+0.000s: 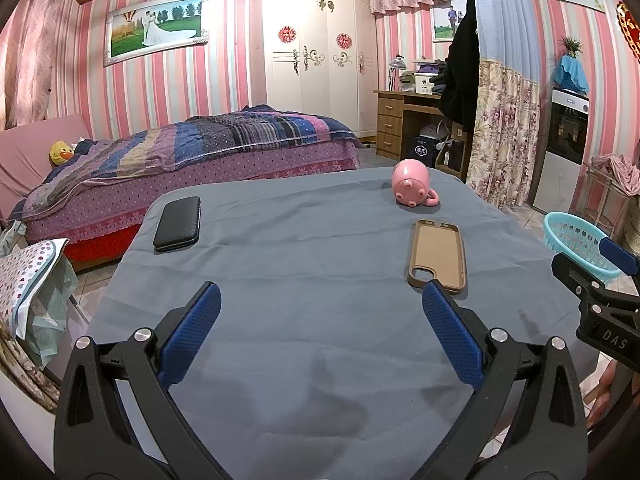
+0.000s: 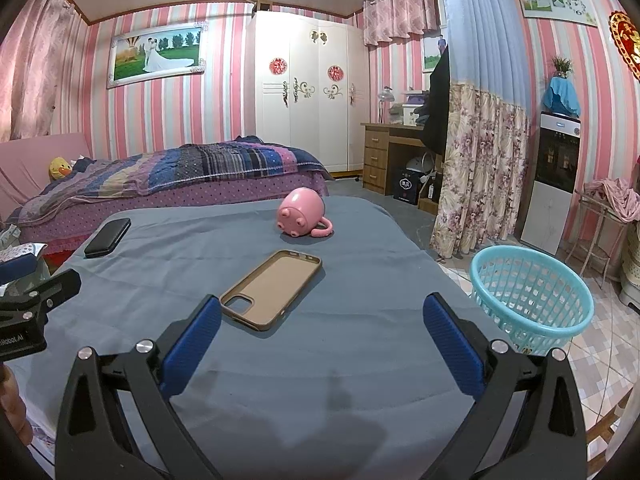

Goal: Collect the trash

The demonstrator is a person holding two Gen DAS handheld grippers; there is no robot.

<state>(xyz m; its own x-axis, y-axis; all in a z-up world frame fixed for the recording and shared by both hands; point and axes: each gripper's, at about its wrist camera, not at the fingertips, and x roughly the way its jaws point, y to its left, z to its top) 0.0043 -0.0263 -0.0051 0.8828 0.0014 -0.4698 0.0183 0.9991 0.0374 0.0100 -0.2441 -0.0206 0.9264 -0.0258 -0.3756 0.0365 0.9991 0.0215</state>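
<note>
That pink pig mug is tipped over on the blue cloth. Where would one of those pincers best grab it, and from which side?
Probably by the looped handle. The pink pig mug lies on its side on the blue cloth with the handle resting low on its right, clear of everything else. The body looks round and wide, likely to slip. The right gripper is open and nearer, so I would come from the right, jaws closing across the loop.

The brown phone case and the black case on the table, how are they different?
The brown phone case is tan and lies open side up, so its hollow inside and camera cutout show; the black case is dark, closed and solid-looking. The brown phone case lies near the middle of the grey tablecloth, close to the grippers; the black case sits at the far left edge. Both are flat, rounded rectangles lying on the cloth, untouched.
</note>
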